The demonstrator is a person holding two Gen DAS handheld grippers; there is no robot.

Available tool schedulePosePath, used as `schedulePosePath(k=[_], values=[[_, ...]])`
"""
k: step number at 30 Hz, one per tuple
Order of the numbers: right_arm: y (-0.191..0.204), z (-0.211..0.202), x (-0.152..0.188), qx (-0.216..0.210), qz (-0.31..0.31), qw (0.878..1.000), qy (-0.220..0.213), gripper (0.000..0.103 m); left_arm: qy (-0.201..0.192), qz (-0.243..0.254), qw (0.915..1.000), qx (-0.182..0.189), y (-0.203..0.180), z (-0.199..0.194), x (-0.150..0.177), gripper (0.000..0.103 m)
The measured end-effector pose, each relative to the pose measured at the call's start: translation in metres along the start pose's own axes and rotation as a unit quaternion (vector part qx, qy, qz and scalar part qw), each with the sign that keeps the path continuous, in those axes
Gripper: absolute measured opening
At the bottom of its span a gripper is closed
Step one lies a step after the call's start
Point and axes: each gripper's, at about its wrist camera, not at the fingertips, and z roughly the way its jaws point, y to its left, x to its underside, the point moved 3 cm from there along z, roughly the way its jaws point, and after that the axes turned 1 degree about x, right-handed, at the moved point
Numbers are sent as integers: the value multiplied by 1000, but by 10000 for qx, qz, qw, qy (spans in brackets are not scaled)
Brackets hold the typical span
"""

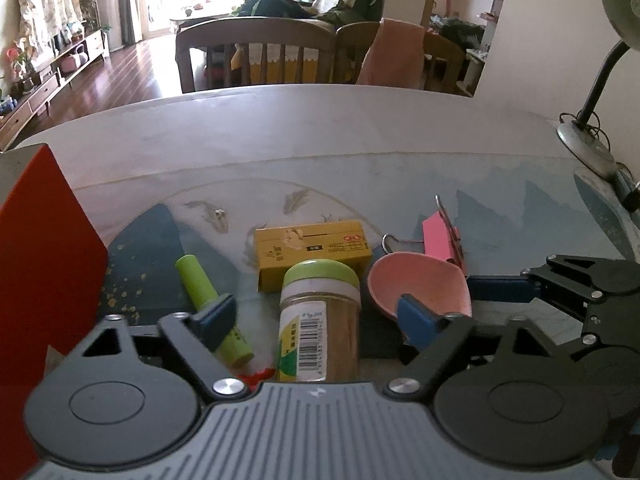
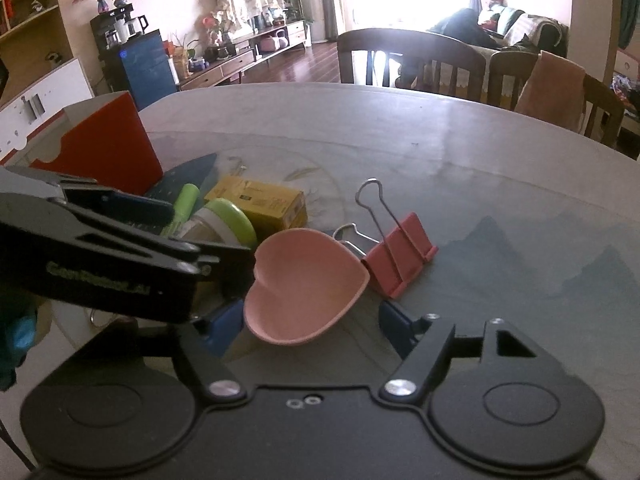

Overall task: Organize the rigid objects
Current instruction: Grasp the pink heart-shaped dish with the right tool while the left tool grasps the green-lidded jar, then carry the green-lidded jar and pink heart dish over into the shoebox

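While both tools hang low over the desk, the left hand-held gripper straddles a spice jar with a green lid; its blue pads stand off each side of the glass, not pressing, so released. Jar lies tipped toward the camera, lid away, barcode label up. Left pad sits over a green tube lying flat just left of the jar. Behind the jar, touching or nearly so, a yellow box lies on its long side. Right of the jar sits a pink heart-shaped dish, upright, empty. Right hand-held gripper has the dish between its pads; left pad close by the dish rim, contact hard to tell, right pad clearly apart from it, so not clenched. Just beyond the dish lies a pink binder clip, wire handles toward the box, one raised. Red box stands at the desk's left side, well left of the cluster. Desk lamp base at far right edge. Chairs behind the desk.
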Motion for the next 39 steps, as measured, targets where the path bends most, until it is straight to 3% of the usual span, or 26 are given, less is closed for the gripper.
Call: schedulePosePath(k=[1, 5, 7, 9, 23, 39], values=[[1, 1, 0, 5, -8, 10000, -6, 71, 31, -4, 10000, 27, 0, 1, 0, 68], [3, 4, -1, 12, -27, 10000, -12, 65, 171, -6, 9998, 50, -1, 7, 1, 63], [4, 4, -2, 51, -63, 10000, -25, 65, 214, -13, 9997, 80, 0, 9, 1, 50], [5, 4, -3, 82, -81, 9999, -34, 64, 259, -29, 9996, 76, 0, 11, 2, 45], [9, -27, -3, 238, -66, 9995, -198, 64, 368, -183, 9988, 263, 0, -7, 4, 45], [39, -96, -15, 345, -110, 9978, -564, 64, 128, -287, 9974, 650, 2, -74, 2, 45]])
